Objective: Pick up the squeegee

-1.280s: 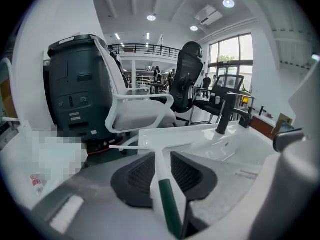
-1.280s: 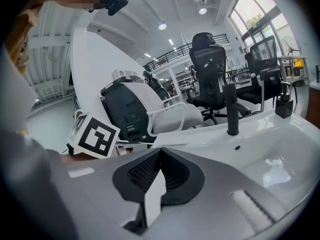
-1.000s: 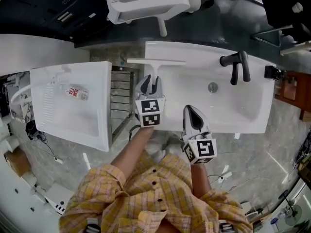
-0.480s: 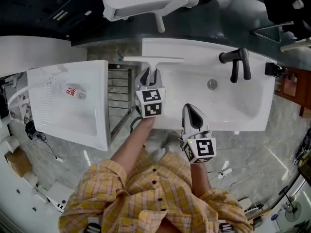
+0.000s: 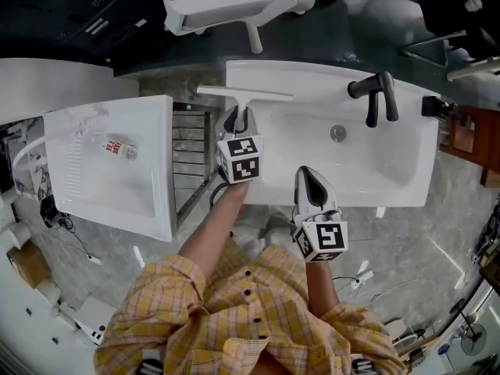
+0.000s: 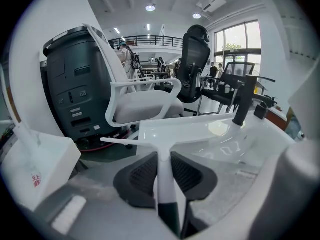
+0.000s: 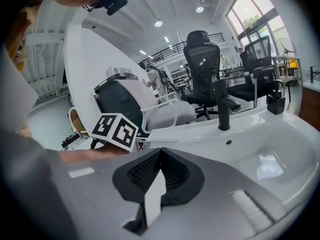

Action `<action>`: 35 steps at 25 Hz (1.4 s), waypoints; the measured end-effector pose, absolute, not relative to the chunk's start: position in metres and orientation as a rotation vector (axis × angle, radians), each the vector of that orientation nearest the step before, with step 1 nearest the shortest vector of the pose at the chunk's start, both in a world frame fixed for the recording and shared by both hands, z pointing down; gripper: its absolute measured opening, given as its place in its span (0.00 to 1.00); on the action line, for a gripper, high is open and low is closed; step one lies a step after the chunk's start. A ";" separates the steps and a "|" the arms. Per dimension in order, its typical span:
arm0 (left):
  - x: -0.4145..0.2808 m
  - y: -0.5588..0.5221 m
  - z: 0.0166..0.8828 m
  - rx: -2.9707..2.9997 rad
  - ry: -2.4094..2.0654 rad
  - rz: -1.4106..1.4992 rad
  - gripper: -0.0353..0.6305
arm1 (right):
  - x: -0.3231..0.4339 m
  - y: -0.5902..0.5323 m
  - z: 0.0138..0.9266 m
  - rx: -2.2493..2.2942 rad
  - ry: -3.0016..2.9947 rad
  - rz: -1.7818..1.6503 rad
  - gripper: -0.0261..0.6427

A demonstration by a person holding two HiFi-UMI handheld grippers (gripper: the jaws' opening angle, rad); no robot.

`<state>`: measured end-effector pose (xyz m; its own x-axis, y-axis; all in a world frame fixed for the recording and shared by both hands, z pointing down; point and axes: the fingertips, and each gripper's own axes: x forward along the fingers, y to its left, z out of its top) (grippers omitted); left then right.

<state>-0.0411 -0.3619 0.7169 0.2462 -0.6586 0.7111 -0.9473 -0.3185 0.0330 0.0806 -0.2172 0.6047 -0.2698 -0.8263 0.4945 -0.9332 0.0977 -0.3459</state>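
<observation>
On the sink's left edge lay the squeegee.
The left gripper's jaws had just been closing and pinched its handle. The right gripper was shut, holding nothing.

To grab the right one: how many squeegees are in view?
1. The squeegee lies at the left end of the sink, its handle between the jaws of the left gripper, which have just been closing. Others could be hidden.

White squeegee, lying on sink rim
</observation>
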 end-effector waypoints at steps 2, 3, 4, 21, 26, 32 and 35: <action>-0.042 -0.359 0.713 2.069 -1.461 0.827 0.18 | 0.081 -0.216 0.601 1.783 -2.197 0.900 0.04; -0.042 -0.358 0.712 2.070 -1.462 0.823 0.18 | 0.081 -0.215 0.600 1.784 -2.201 0.894 0.04; -0.042 -0.356 0.710 2.070 -1.463 0.818 0.18 | 0.081 -0.214 0.598 1.785 -2.204 0.889 0.04; -0.031 -0.300 0.610 2.195 -1.474 0.662 0.18 | 0.086 -0.185 0.536 1.806 -2.305 0.765 0.04; -0.029 -0.284 0.583 2.240 -1.479 0.600 0.18 | 0.088 -0.175 0.522 1.814 -2.343 0.733 0.04; -0.032 -0.262 0.552 2.282 -1.484 0.537 0.18 | 0.081 -0.161 0.506 1.800 -2.374 0.713 0.04; -0.032 -0.249 0.538 2.308 -1.485 0.518 0.18 | 0.080 -0.153 0.496 1.801 -2.390 0.687 0.04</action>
